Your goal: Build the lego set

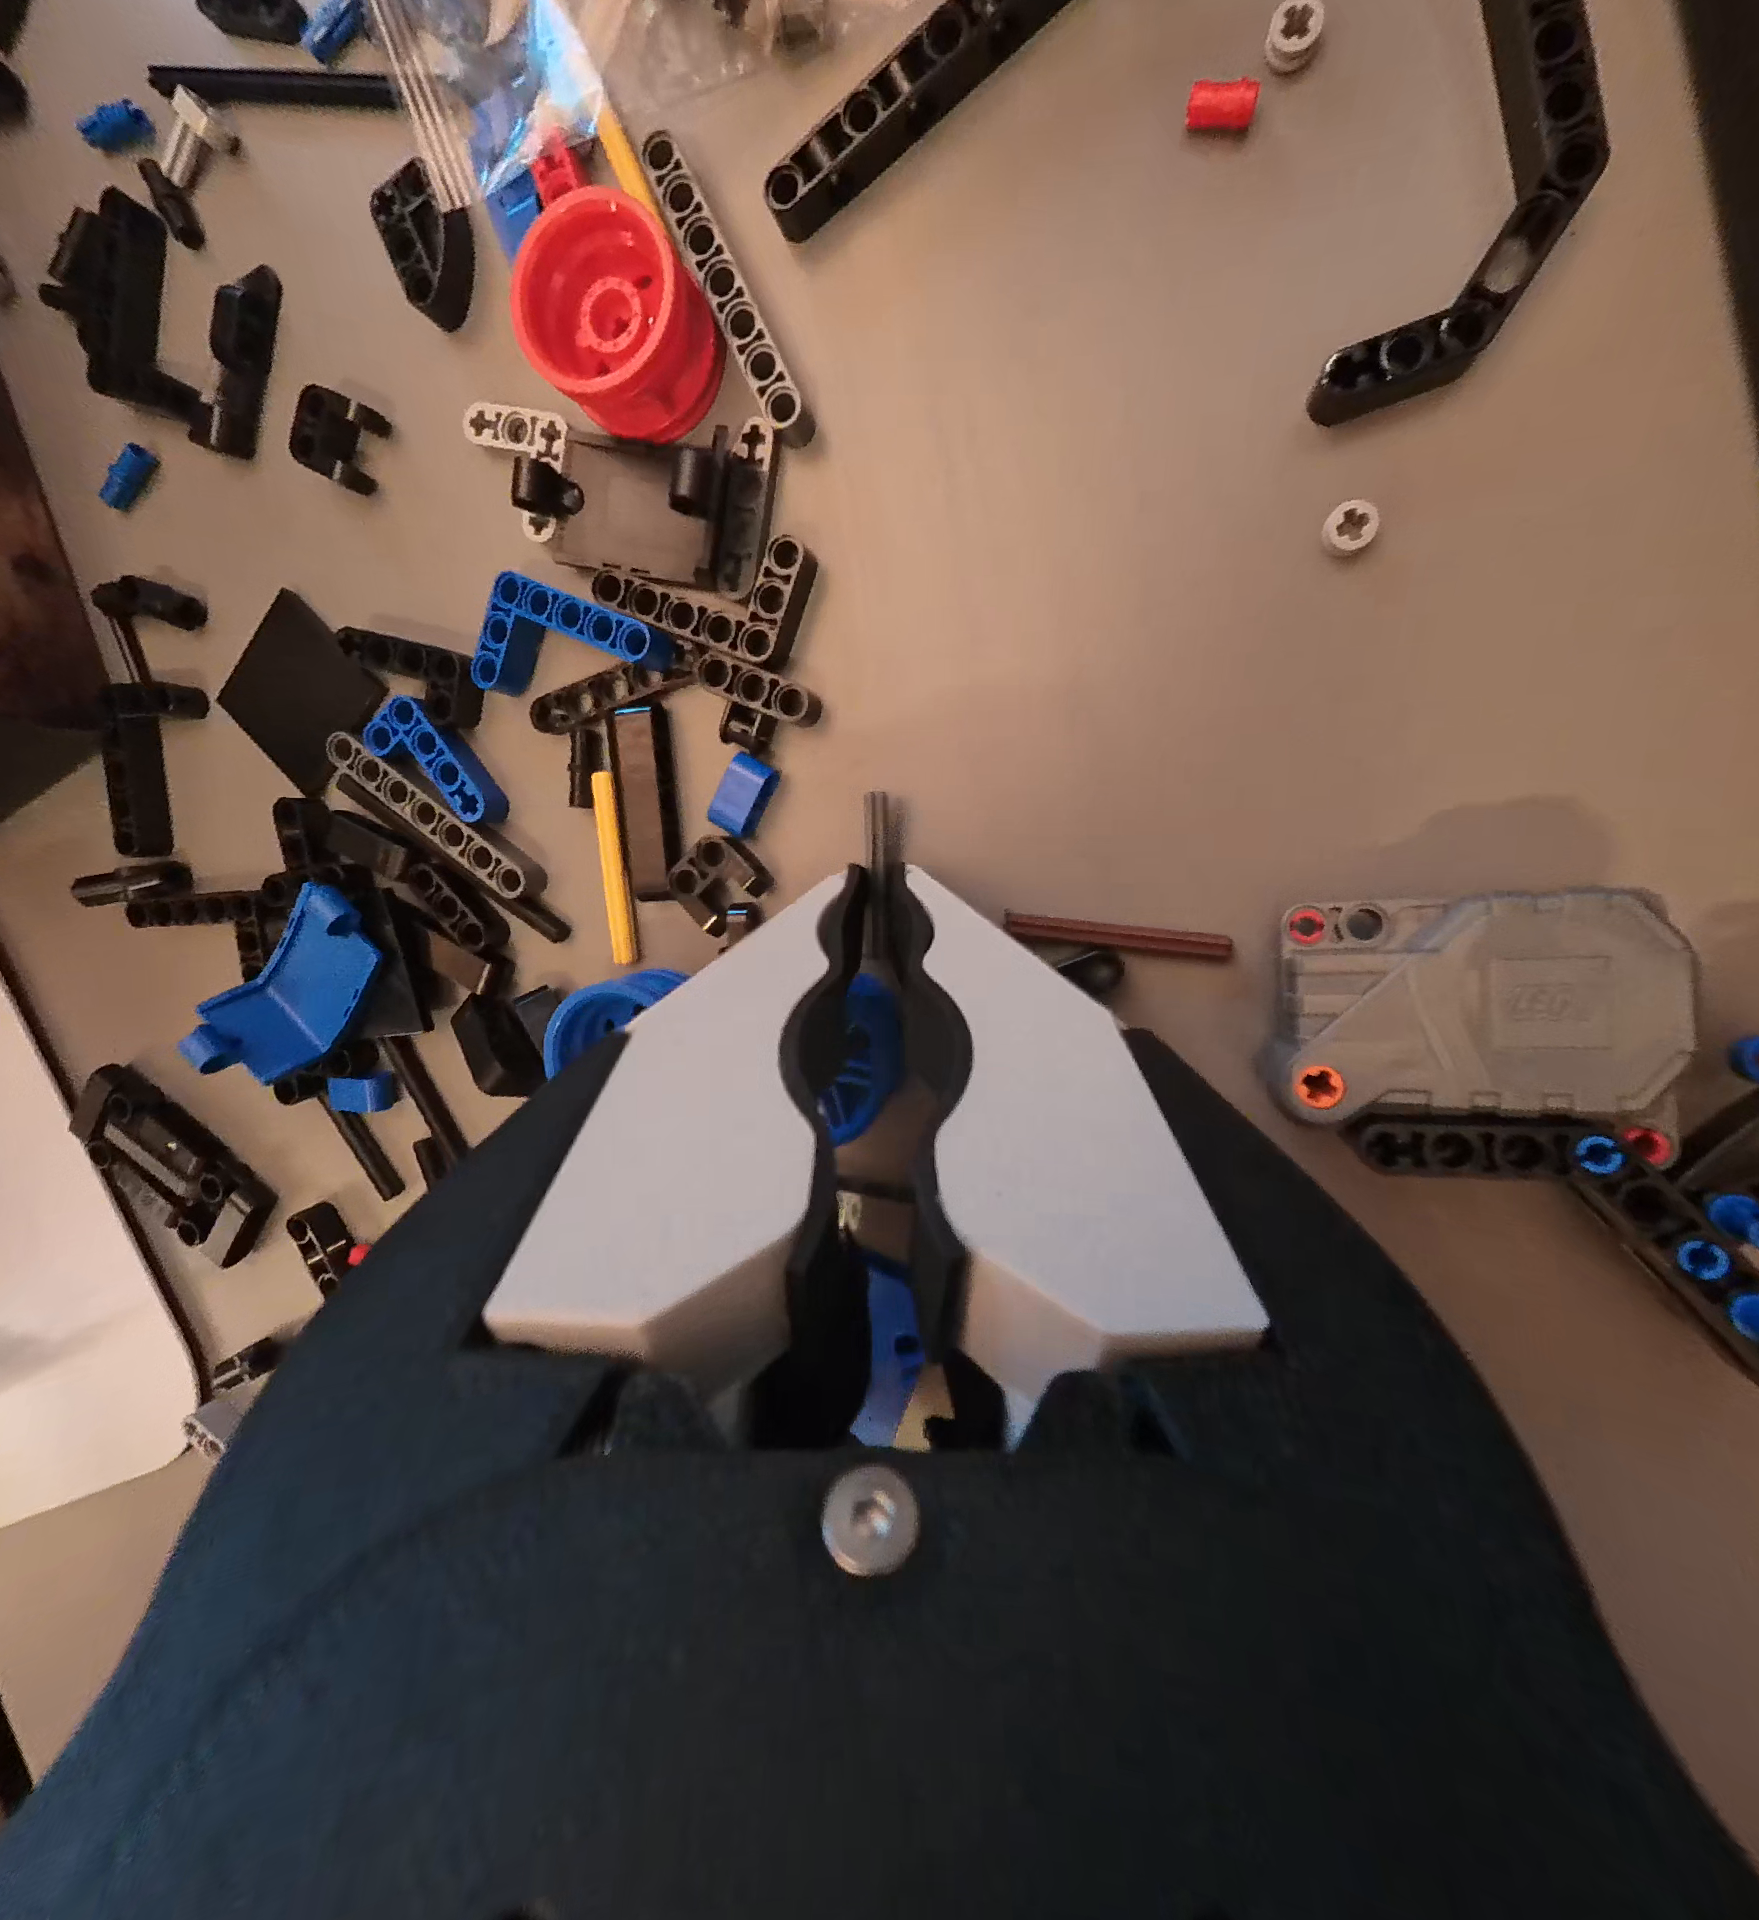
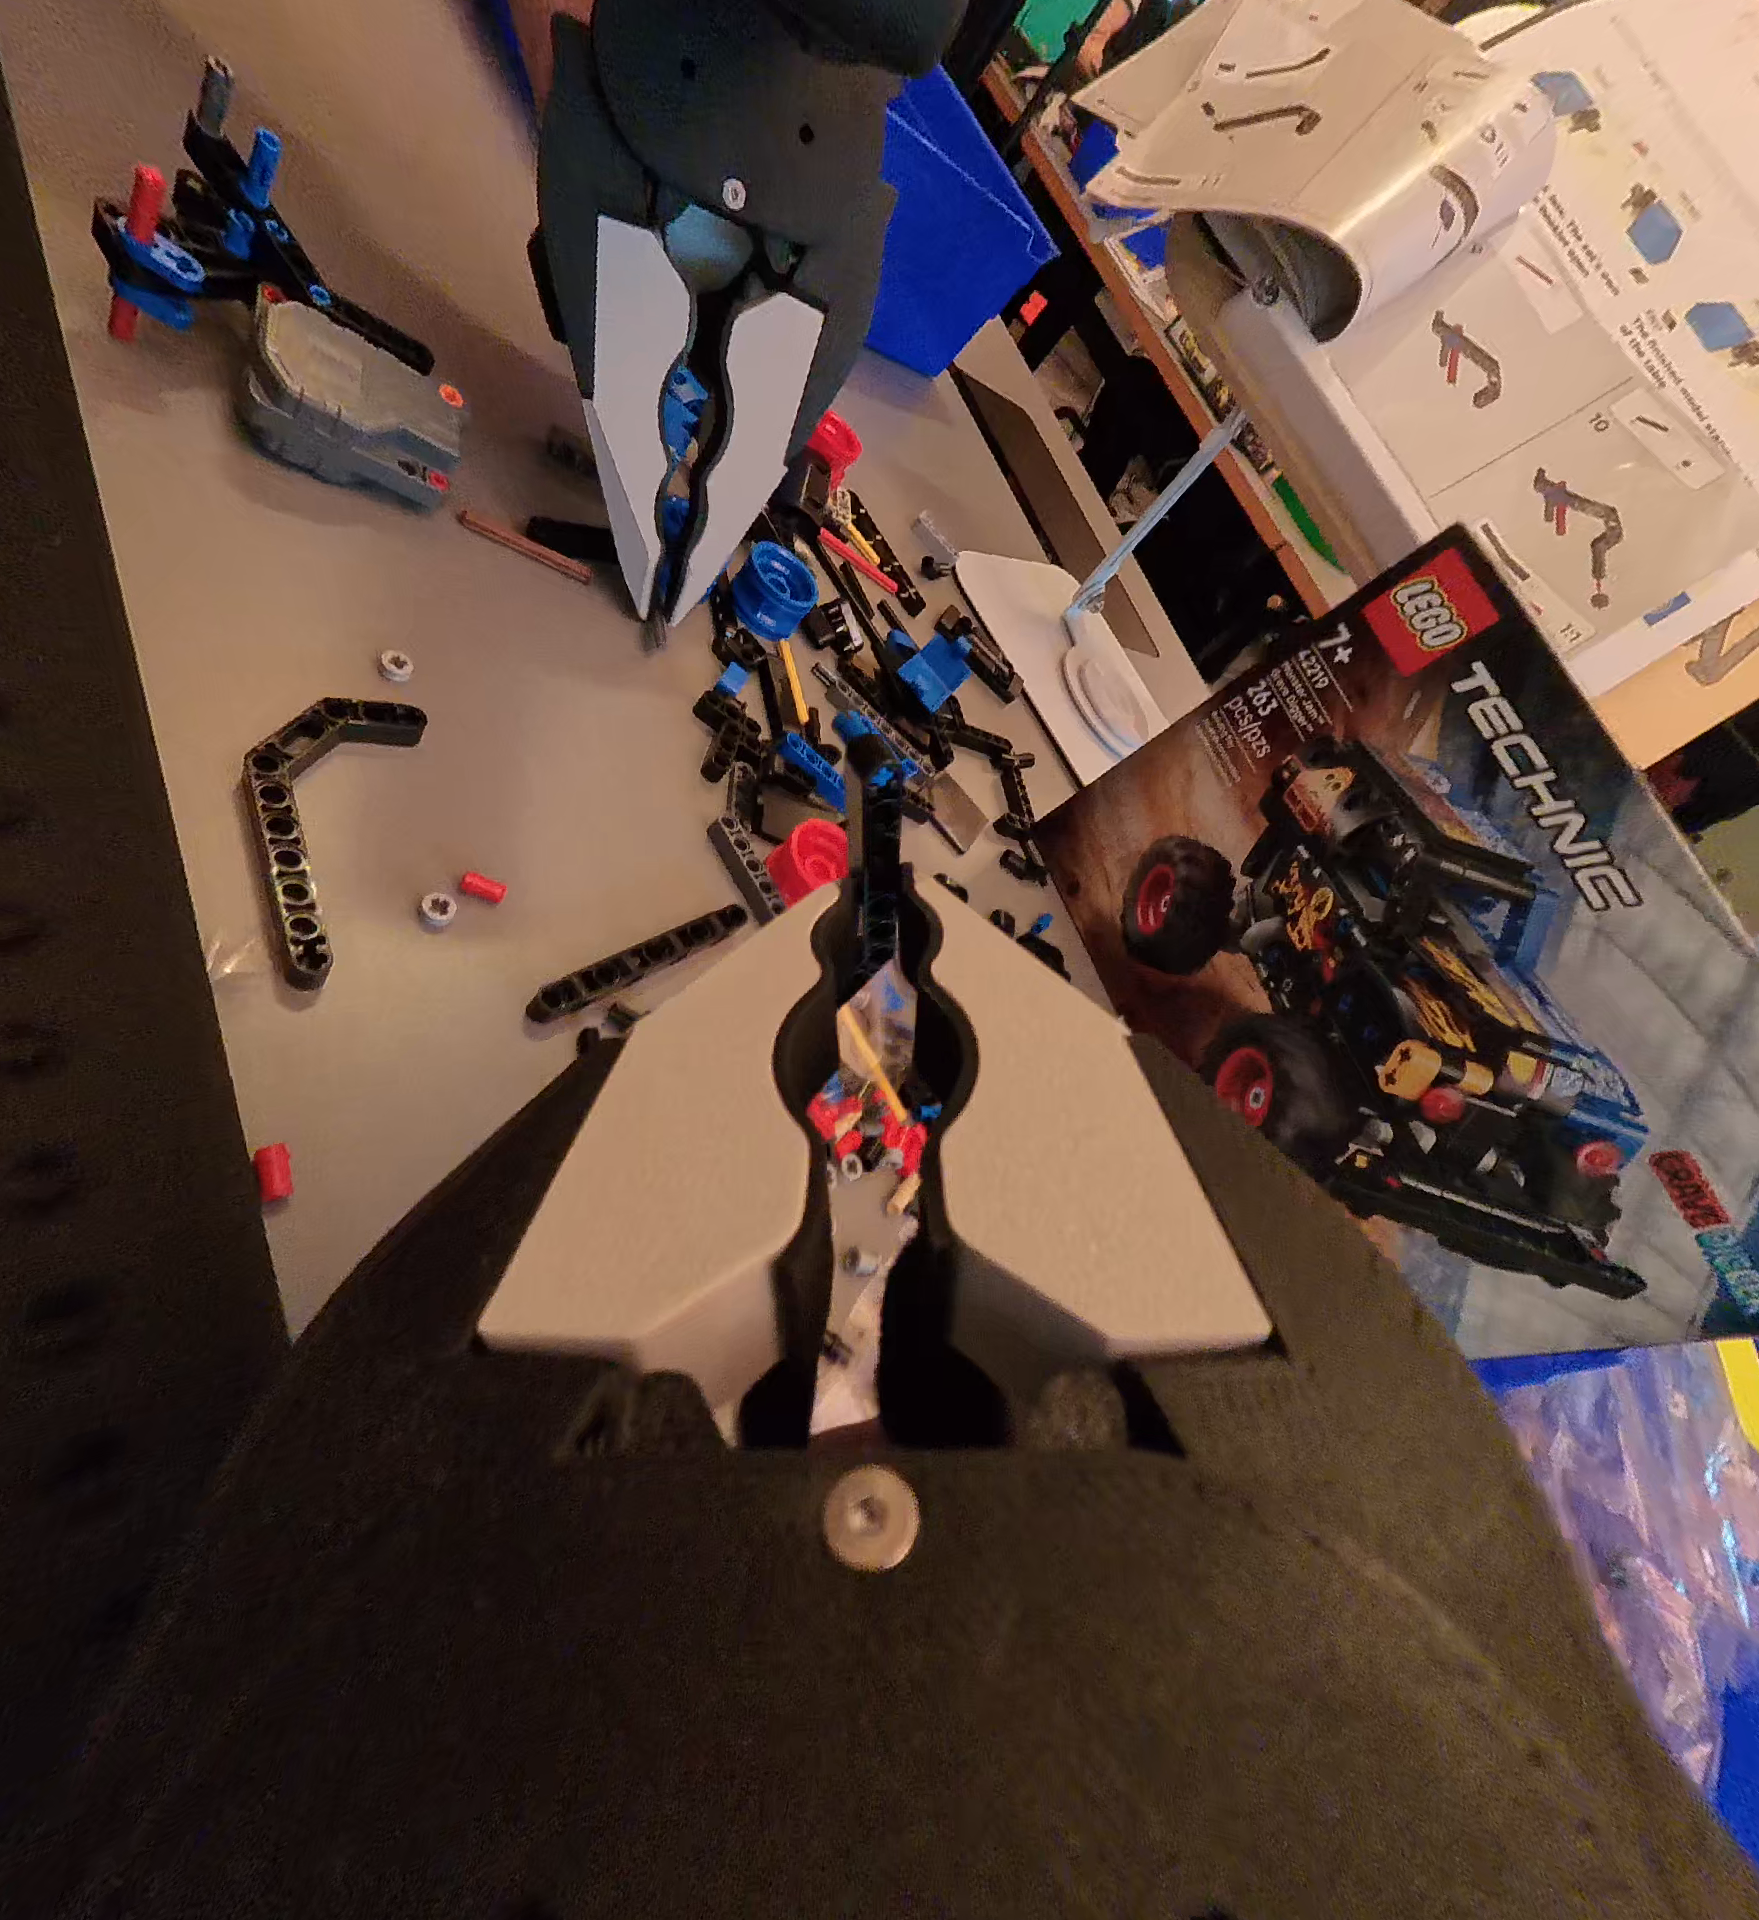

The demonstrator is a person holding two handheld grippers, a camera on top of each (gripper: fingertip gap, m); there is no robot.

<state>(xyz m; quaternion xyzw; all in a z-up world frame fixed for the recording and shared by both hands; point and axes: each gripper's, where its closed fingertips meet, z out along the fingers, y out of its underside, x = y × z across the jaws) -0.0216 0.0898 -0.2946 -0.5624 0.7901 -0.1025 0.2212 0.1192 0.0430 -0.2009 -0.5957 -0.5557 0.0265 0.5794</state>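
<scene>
Grey tabletop [image 1: 1062, 468] carries the loose parts. Left of my left gripper [image 1: 880, 878] fingers lies the main pile of black and blue beams, with a red wheel hub [image 1: 610, 312] beyond them. I have the left fingers clamped together on a thin dark axle [image 1: 882, 831], whose end projects past the tips. Right of those fingers sits the grey motor block [image 1: 1477, 1013], attached to a black beam with blue pins. My right gripper [image 2: 880, 914] fingers are clamped on a black beam [image 2: 880, 831] that extends forward past the tips. Right of these fingers stands the set box [image 2: 1426, 935].
</scene>
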